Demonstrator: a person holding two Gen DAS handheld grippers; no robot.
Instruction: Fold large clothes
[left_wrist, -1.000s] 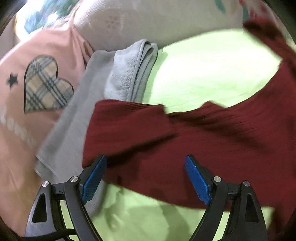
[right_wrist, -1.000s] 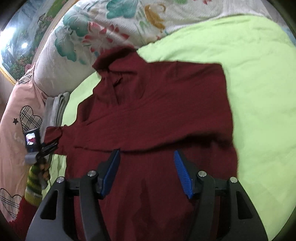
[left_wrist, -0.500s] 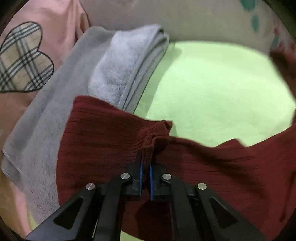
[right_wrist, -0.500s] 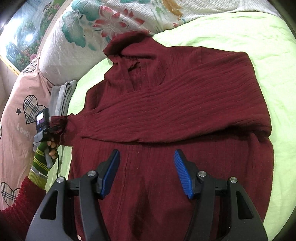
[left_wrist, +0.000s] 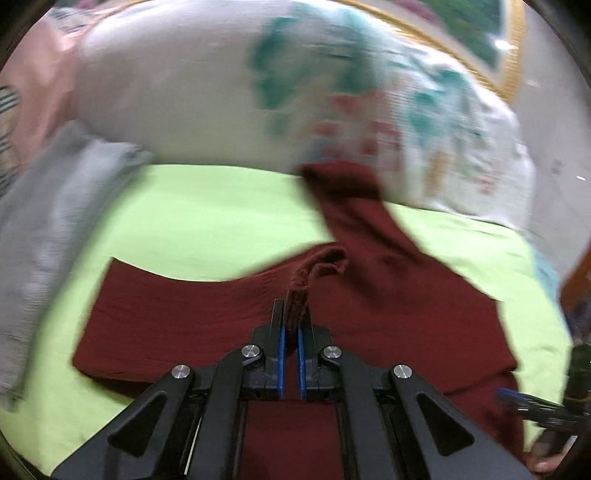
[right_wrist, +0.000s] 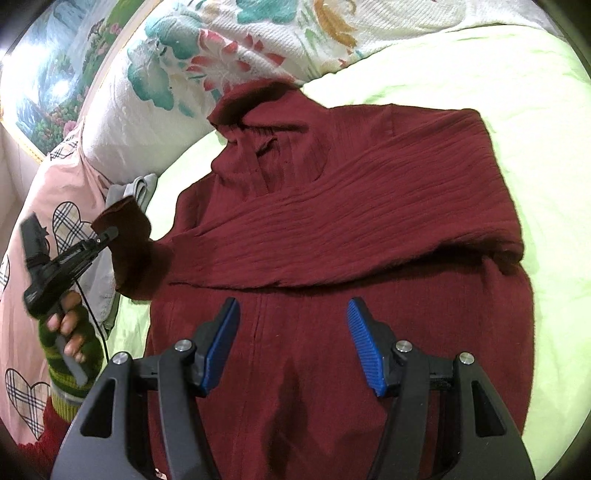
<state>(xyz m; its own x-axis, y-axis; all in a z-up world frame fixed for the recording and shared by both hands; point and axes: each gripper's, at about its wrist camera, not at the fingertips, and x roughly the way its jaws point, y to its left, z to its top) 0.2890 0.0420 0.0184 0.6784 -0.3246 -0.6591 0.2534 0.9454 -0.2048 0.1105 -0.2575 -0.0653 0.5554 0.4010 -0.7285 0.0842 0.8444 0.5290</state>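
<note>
1. The left gripper (left_wrist: 290, 332) is clamping the sleeve cuff (left_wrist: 314, 266) of the maroon sweater (right_wrist: 351, 221);
2. The sweater is lying on the green bedsheet (right_wrist: 535, 110);
3. The right gripper (right_wrist: 293, 347) is hovering over it, jaws apart.

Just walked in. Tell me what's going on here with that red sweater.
A person is folding a maroon ribbed sweater on a lime-green bedsheet. The left gripper is shut on the sleeve cuff, holding it off the bed beside the folded grey towel. The right gripper hovers open above the sweater's lower body, holding nothing. One sleeve already lies folded across the chest.
</note>
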